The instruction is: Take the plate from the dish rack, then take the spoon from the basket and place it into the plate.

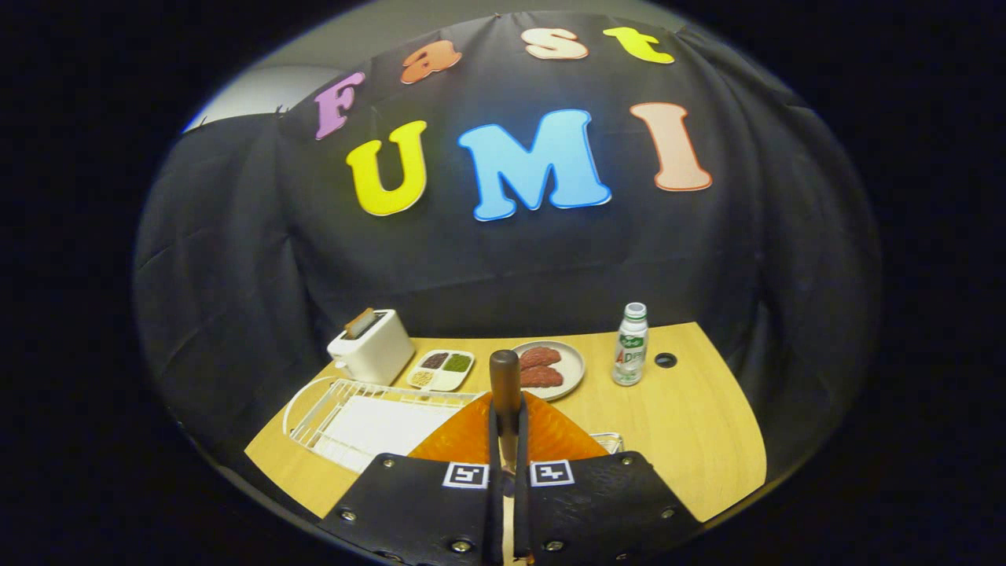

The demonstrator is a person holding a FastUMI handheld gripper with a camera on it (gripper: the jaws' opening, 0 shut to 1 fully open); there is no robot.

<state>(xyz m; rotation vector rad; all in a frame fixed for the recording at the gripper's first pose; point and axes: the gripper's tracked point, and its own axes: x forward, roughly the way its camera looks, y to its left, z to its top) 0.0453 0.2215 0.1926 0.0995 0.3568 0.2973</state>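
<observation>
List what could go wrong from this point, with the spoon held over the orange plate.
1. The gripper pinches only the spoon's slim handle between nearly closed fingers, so the spoon might twist or slip.
2. The orange plate lies close beneath the fingers, beside the white dish rack; a release aimed off centre could drop the spoon on the rack wires or the table.
3. The dish of meat and the bottle stand just beyond; a forward swing could knock them.

tongs (508,464) showing two broad textured plates | silver screws glinting along their edges | two square black-and-white markers sitting beside the narrow centre slot
</observation>
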